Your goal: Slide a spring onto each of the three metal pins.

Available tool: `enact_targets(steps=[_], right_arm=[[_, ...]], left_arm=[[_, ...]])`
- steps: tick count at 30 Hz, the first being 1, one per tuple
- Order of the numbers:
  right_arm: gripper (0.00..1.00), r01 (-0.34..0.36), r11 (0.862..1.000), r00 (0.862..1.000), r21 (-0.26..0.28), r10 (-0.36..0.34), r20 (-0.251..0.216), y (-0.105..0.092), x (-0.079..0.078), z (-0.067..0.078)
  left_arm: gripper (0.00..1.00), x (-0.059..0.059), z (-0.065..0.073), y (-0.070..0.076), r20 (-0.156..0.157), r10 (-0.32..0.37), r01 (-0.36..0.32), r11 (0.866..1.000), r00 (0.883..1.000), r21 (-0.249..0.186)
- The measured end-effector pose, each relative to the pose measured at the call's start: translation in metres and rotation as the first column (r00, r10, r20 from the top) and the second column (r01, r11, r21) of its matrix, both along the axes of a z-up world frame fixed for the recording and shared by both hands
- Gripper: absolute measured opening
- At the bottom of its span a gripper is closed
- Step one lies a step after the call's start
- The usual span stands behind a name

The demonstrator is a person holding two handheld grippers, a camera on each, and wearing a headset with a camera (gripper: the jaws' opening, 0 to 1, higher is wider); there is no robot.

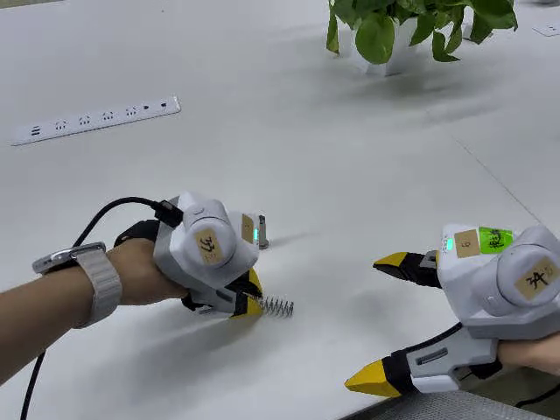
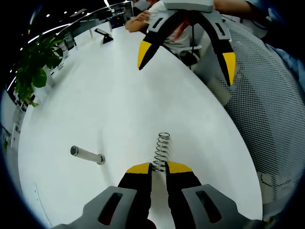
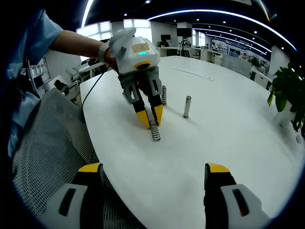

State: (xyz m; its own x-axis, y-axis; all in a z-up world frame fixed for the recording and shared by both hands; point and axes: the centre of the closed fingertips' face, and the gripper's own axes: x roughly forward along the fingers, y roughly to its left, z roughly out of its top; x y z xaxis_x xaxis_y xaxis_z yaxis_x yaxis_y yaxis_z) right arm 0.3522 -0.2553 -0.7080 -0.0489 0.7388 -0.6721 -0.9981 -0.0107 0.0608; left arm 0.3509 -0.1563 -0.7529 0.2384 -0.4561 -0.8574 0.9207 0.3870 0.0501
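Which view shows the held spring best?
The left gripper view: the spring shows close and full length, pinched at one end by the left gripper. The right gripper view shows it small and farther off; the head view, small and side-on.

The spring [image 2: 162, 151] and the pin [image 2: 87, 154] look like bare, shiny metal, while the white tabletop [image 1: 350, 175] looks smooth and matt.

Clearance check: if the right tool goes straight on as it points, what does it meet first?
Likely the spring held by the shut left tool, roughly centred ahead of the open right tool. The upright pin stands off to the side. Depth is unclear.
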Motion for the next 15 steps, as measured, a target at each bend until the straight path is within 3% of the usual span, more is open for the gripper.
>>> enact_targets(steps=[6,11,15], right_arm=[[0.88,-0.004,1.0,1.0,0.0,0.004,-0.009,0.0012,-0.0032,-0.0003],[0.87,-0.005,1.0,1.0,0.004,0.005,-0.015,0.0028,-0.005,-0.0004],[0.87,-0.011,1.0,1.0,0.002,0.011,-0.016,0.0043,-0.0064,-0.0012]], left_arm=[[0.11,-0.0021,0.0009,0.0008,0.034,0.047,-0.048,0.999,0.998,0.007],[0.1,-0.002,0.0015,0.002,0.058,0.103,-0.102,0.995,0.993,-0.021],[0.1,-0.0013,0.002,0.0028,0.055,0.163,-0.16,0.986,0.985,-0.054]])
